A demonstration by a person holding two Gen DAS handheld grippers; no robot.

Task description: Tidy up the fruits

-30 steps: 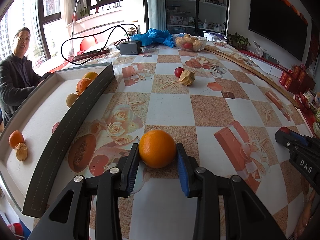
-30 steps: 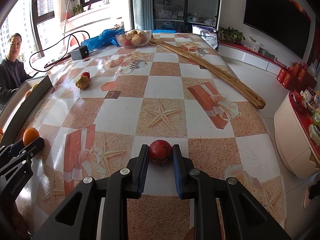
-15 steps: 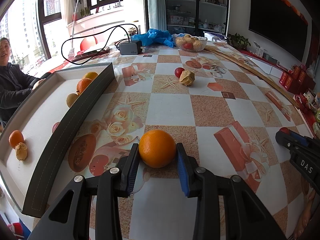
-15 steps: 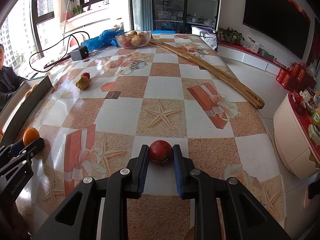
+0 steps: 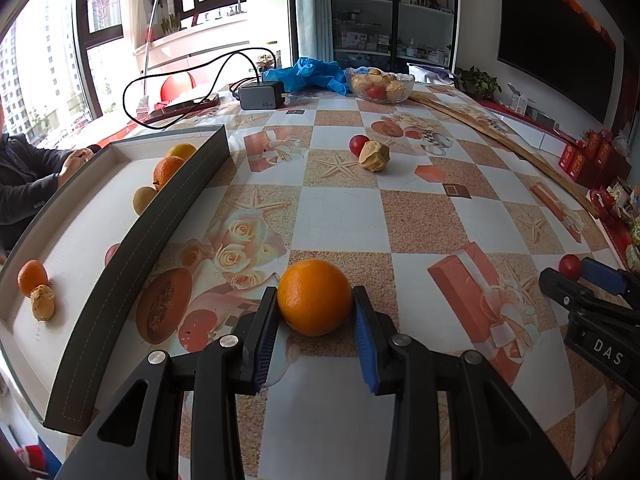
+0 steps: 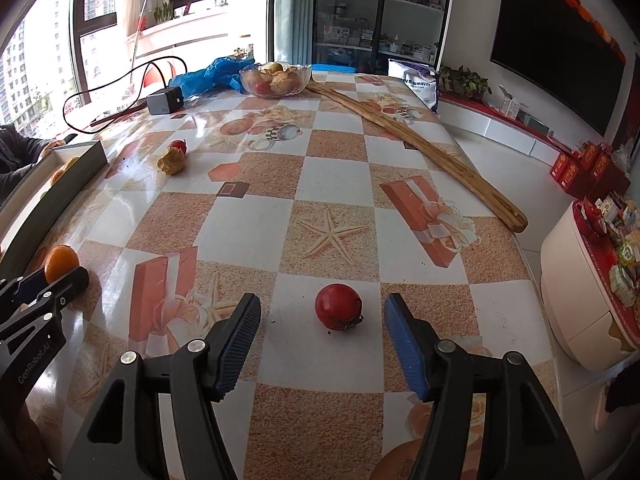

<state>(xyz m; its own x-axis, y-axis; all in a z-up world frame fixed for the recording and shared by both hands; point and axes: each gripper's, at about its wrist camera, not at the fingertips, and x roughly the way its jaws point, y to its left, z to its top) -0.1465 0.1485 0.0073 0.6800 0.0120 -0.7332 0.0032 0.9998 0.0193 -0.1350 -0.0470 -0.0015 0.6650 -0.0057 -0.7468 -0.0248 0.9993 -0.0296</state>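
Both pads touch orange [image 5: 314, 297]; hand-held gripper [image 5: 315, 322].

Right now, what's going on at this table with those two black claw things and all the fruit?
A person is sorting fruit with a handheld gripper in each hand. The left gripper is clamped on an orange that sits on the table, beside a tray that holds several fruits. The right gripper is open, a red fruit lying untouched between its fingers. Another red fruit and a tan one lie farther back.
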